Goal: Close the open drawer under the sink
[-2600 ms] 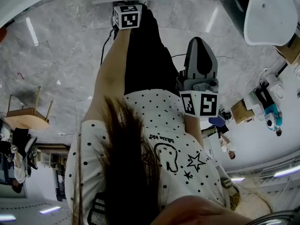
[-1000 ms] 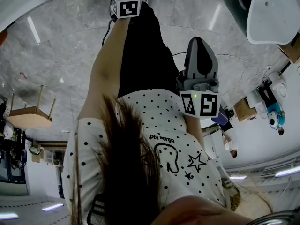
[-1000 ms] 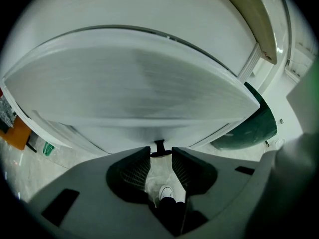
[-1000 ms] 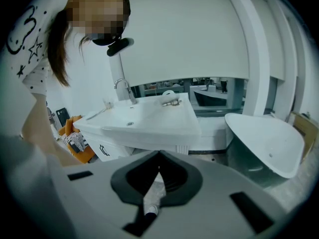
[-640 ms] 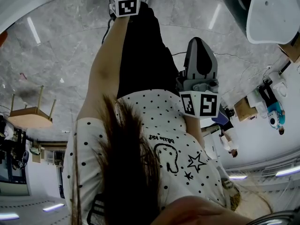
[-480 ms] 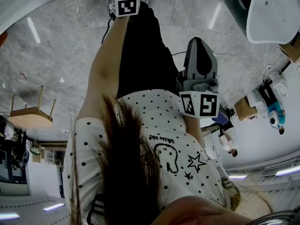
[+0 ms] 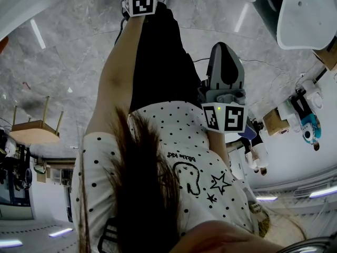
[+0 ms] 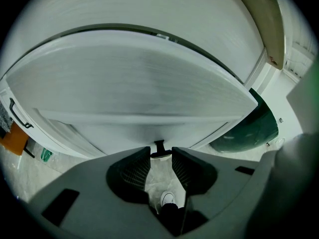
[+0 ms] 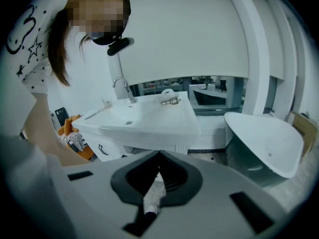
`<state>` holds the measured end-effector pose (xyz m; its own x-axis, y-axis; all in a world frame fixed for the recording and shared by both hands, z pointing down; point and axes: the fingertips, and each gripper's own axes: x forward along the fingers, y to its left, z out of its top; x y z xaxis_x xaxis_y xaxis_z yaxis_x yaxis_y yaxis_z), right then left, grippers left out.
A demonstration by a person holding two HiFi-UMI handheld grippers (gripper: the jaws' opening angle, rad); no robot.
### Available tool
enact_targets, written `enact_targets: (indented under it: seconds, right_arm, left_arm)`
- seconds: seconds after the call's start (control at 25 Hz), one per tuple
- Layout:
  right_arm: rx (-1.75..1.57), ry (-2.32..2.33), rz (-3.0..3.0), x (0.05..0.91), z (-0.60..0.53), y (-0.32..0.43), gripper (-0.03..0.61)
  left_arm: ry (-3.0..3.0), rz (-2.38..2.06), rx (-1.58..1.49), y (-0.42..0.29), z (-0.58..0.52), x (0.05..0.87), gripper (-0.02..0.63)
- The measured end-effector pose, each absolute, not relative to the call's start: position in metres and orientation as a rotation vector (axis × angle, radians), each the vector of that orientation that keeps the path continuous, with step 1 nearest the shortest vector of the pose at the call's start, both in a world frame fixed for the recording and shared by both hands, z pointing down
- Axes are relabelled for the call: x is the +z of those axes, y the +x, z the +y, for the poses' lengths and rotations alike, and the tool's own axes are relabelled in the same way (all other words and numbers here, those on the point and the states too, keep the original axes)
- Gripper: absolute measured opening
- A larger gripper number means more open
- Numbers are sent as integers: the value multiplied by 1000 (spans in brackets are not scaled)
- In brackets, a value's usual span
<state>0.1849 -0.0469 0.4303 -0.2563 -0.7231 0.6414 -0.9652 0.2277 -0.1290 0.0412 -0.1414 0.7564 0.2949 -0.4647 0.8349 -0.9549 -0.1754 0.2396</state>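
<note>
Contact with the drawer looks made, so I judge the push itself to be the step in hand. The left hand-held gripper (image 8: 161, 153) is stretched out under the white ceramic sink (image 9: 144, 118). A narrow gap shows between its jaws, with the small dark T-shaped handle (image 8: 159, 145) seated at their tips. They appear pinched on it, though the contact is hard to read. The flat white drawer front (image 8: 144, 83) below the sink fills most of the left gripper view. The right hand-held gripper (image 9: 159, 158) has its jaws together on nothing. It hangs well back from the sink, facing the basin and its chrome tap (image 9: 122, 86).

The next move probably calls for a straight, level push toward the cabinet under the sink until the front sits flush, then letting go of the handle.

How far the drawer stands out from under the sink cannot be told. The left gripper view is too close, and the dark line along the front's upper edge may or may not be a gap. In the head view the person's dotted white shirt (image 7: 179, 141) and outstretched left arm (image 7: 118, 73) cover the middle over the grey marble floor (image 7: 63, 62). The drawer is cut off at the top edge. In the right gripper view the cabinet below the sink is mostly behind the person's arm and the gripper's own body.
</note>
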Motion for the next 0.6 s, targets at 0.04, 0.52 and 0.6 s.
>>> enact_targets:
  seconds: [0.04,0.52,0.6]
  right_arm:
    - [718,1550,-2056,431,-47,185,12]
    - [728,1542,-2050,433,-49,182,12]
    - [729,1538,-2051,434,-49,181,12]
  left_arm:
    - [1779,-1284,786,41,-143,757,138]
    - [1773,-1288,770,40,-155,756,138]
    - [1773,-1291,768,39,-157,756,138]
